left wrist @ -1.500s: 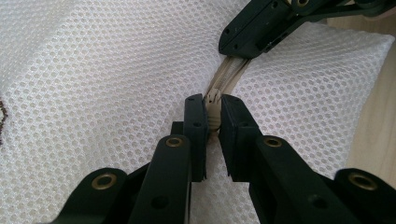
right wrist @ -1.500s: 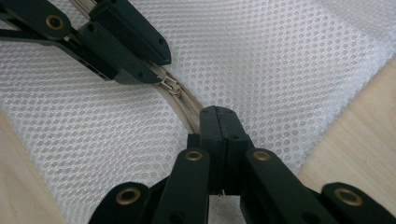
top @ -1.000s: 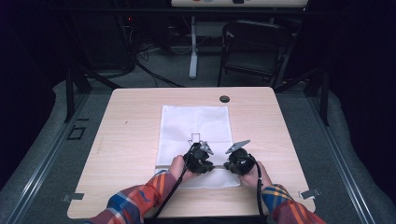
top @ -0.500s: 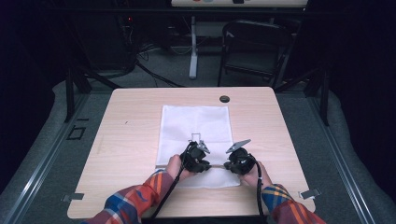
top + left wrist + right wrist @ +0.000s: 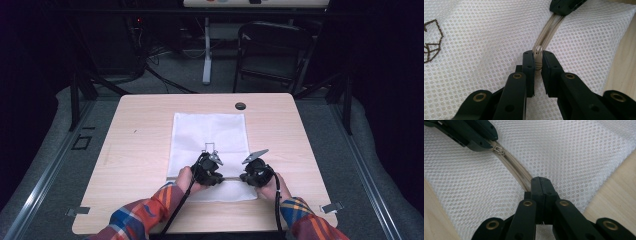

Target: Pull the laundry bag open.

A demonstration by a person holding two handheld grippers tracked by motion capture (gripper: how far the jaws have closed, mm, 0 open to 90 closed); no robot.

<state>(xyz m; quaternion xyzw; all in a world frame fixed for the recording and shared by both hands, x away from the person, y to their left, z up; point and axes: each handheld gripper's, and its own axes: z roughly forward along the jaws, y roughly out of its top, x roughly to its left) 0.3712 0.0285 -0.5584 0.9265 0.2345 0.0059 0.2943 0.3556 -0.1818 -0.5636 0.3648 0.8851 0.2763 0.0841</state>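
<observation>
1. A white mesh bag [image 5: 210, 135] lies flat on the table [image 5: 130, 150].
2. The left gripper [image 5: 538, 58] pinches the zipper pull [image 5: 538, 53].
3. The right gripper [image 5: 540, 185] is clamped on the zipper [image 5: 515, 171].

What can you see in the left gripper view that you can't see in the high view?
Only the left gripper view shows the small zipper pull pinched between the left tool jaws, and the tiny holes of the mesh.

Only the high view shows the whole wooden table, the black chair behind it, the plaid sleeves and the person's hands.

Both show the white mesh bag, its beige zipper, a dark printed mark on the bag, and the right tool on the zipper line.
</observation>
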